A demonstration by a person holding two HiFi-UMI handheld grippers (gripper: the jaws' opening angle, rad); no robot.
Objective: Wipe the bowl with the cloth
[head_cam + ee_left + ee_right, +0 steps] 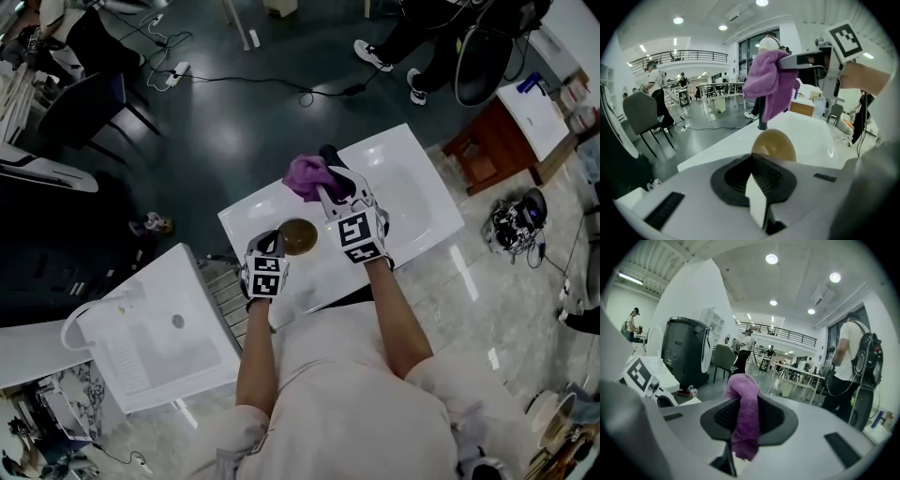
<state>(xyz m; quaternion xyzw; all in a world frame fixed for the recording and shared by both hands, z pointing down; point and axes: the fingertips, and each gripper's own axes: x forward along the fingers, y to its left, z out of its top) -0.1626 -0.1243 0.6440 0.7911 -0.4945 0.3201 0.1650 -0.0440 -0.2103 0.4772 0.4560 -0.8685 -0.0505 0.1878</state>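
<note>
Left gripper [275, 246] jaws are closed, seemingly pinching the near rim of the brown bowl [300, 236] on the white table [412, 197]. Right gripper [328, 187] jaws clamp the purple cloth [305, 175], held up just beyond it.

surface [412, 202]: straight before the person; bears the bowl near its near left edge
bowl [298, 236]: on the surface; left claw at its 8 o'clock, cloth at its 12 o'clock
left claw [273, 243]: clamped on the bowl's rim; nearer the person than the right claw
cloth [306, 176]: between the right claw's jaws; raised, apart from the bowl
right claw [326, 190]: at the bowl's 1 o'clock
second surface [159, 328]: at the bowl's 8 o'clock, well apart
chair [89, 108]: on the floor at 10 o'clock, well apart
</note>
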